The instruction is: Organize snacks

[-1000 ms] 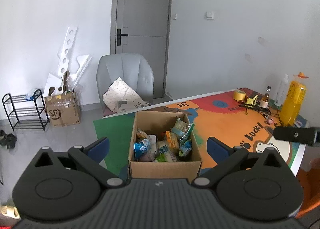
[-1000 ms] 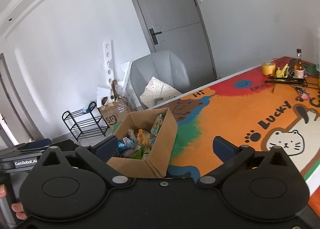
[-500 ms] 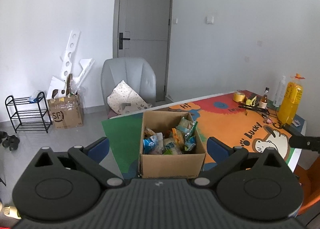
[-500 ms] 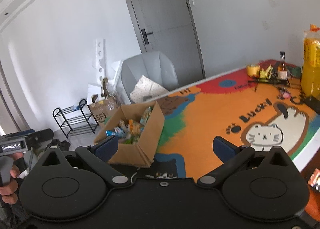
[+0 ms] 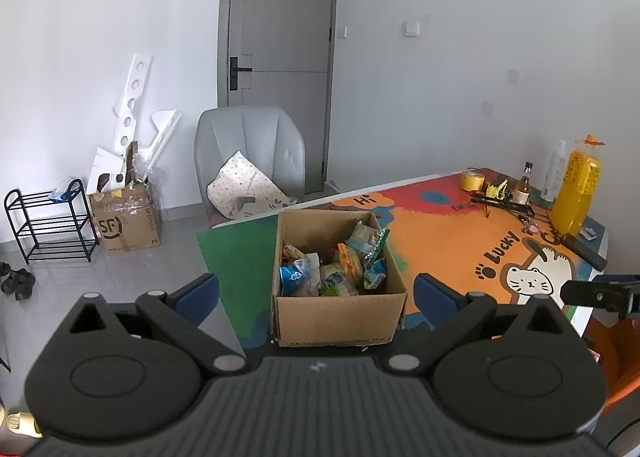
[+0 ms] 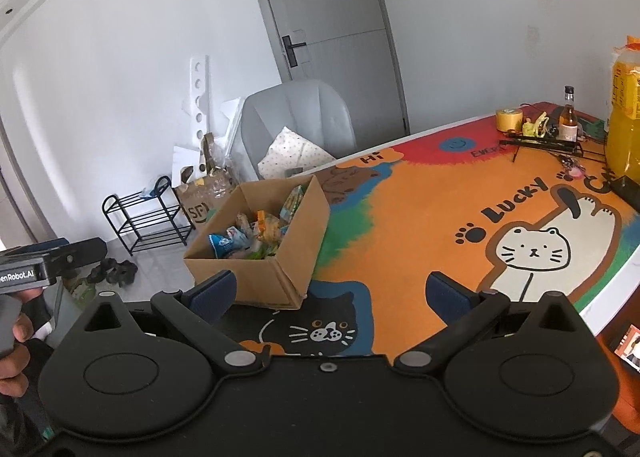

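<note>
Colourful cartoon-cat printed table mat (image 6: 420, 217), mostly orange, covering the tabletop. Open brown cardboard box (image 5: 340, 309) standing on the mat's green and blue corner, near the table edge. Assorted crinkly snack packets (image 5: 332, 265) heaped inside the box, blue, green and orange wrappers visible. Tall yellow plastic bottle (image 5: 576, 193) at the far end of the mat, well apart from the box. Left gripper (image 5: 316, 293) held above the near side of the box, blue-padded fingers spread wide, nothing between them. Right gripper (image 6: 330, 293) over the mat just beside the box, fingers likewise spread wide and empty.
</note>
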